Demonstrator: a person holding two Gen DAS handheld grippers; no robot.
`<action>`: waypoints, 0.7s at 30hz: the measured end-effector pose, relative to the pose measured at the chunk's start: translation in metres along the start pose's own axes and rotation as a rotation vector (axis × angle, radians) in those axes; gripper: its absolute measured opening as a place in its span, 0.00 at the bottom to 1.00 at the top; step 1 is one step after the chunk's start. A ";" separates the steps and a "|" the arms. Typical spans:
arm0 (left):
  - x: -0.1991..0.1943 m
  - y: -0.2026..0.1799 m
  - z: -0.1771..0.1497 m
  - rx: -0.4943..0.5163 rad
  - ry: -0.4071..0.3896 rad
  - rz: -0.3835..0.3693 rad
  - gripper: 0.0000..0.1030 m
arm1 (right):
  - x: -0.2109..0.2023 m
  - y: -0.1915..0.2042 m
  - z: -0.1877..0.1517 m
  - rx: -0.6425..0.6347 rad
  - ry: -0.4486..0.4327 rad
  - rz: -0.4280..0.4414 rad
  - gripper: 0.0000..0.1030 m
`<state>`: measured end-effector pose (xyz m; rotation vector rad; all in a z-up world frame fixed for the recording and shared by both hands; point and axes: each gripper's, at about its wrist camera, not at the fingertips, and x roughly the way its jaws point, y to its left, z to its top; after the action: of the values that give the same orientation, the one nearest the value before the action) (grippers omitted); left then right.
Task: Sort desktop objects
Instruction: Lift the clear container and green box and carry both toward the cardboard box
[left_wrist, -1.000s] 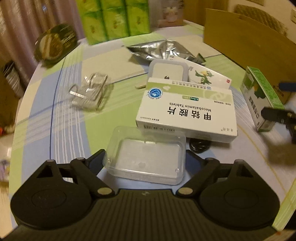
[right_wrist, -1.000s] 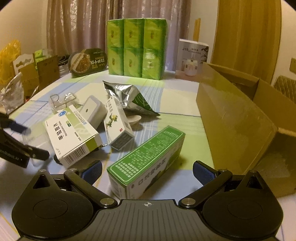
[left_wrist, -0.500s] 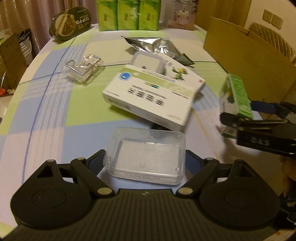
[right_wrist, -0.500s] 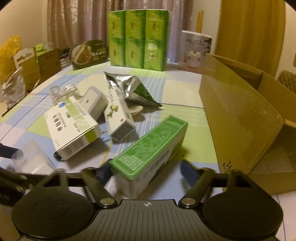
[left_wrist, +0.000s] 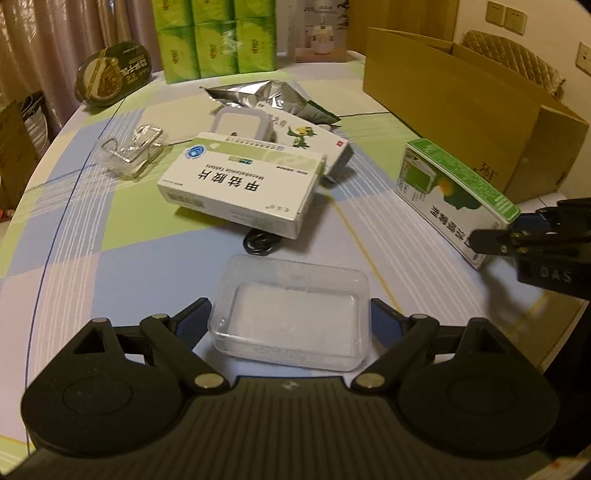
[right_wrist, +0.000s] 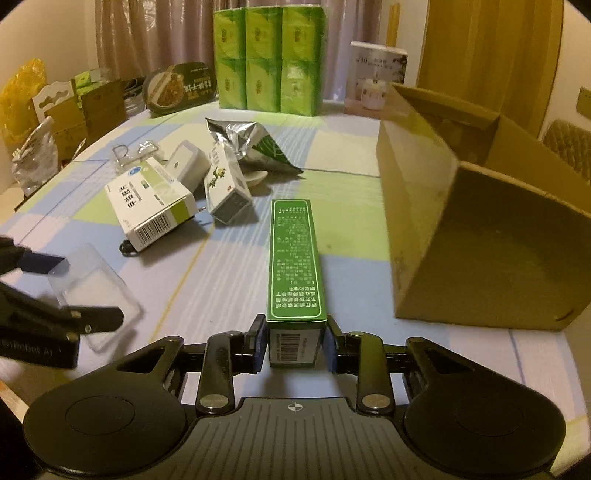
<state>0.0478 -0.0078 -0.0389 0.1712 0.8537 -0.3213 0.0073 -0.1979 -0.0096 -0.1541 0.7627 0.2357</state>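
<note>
Closing just now, my right gripper (right_wrist: 294, 345) has its jaws clamped on the barcode end of the green carton (right_wrist: 294, 258), beside the cardboard box (right_wrist: 480, 236) at the table's right edge — ready for sorting. My left gripper (left_wrist: 290, 325) stands wide around the clear tray (left_wrist: 291, 314); whether it presses, I cannot tell. The white box (left_wrist: 243, 181) reads "Mecobalamin Tablets".

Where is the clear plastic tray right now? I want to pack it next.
In the left wrist view the clear plastic tray sits on the table between the left gripper's open fingers, just in front of the white tablet box.
</note>
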 end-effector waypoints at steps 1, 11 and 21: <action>0.000 -0.001 0.000 0.004 -0.004 0.001 0.88 | -0.002 0.000 -0.001 -0.004 -0.016 -0.008 0.66; 0.009 -0.001 -0.001 0.010 0.015 0.036 0.86 | 0.003 0.000 0.002 0.007 -0.059 0.020 0.76; 0.008 0.002 0.000 -0.002 -0.022 0.046 0.81 | 0.018 0.003 0.012 -0.004 -0.051 0.010 0.69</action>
<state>0.0530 -0.0080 -0.0447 0.1843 0.8274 -0.2790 0.0269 -0.1899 -0.0142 -0.1475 0.7129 0.2497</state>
